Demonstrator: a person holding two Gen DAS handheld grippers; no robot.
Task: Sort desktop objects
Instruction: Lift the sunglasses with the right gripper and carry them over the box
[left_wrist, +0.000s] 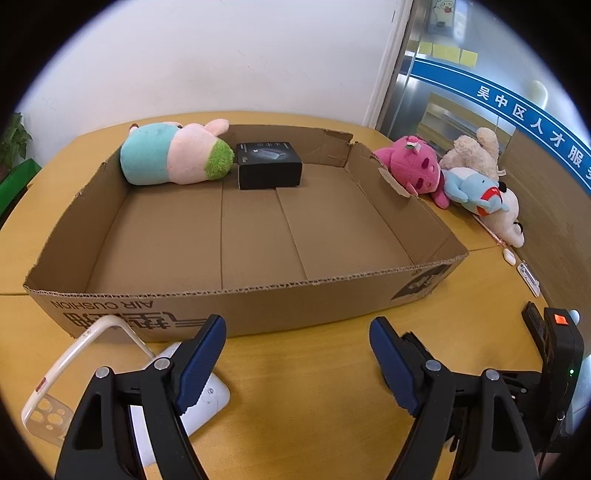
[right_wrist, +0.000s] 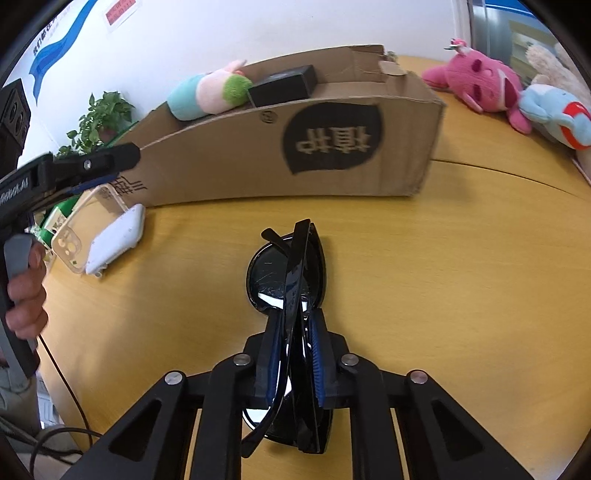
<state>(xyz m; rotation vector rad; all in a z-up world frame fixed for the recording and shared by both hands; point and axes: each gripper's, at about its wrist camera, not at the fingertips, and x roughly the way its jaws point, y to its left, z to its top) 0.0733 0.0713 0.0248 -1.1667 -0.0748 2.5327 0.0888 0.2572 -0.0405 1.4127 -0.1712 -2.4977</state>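
A shallow cardboard box lies on the yellow table; a pastel plush and a small black box lie at its far side. My left gripper is open and empty, just before the box's near wall. My right gripper is shut on folded black sunglasses, held over the table in front of the box's short end. A clear phone case and a white device lie under my left fingers; both also show in the right wrist view, the case beside the device.
A pink plush, a blue plush and beige plushes lie at the table's right edge by a wooden partition. Small white items lie near there. The right gripper's body is at right. A potted plant stands behind the box.
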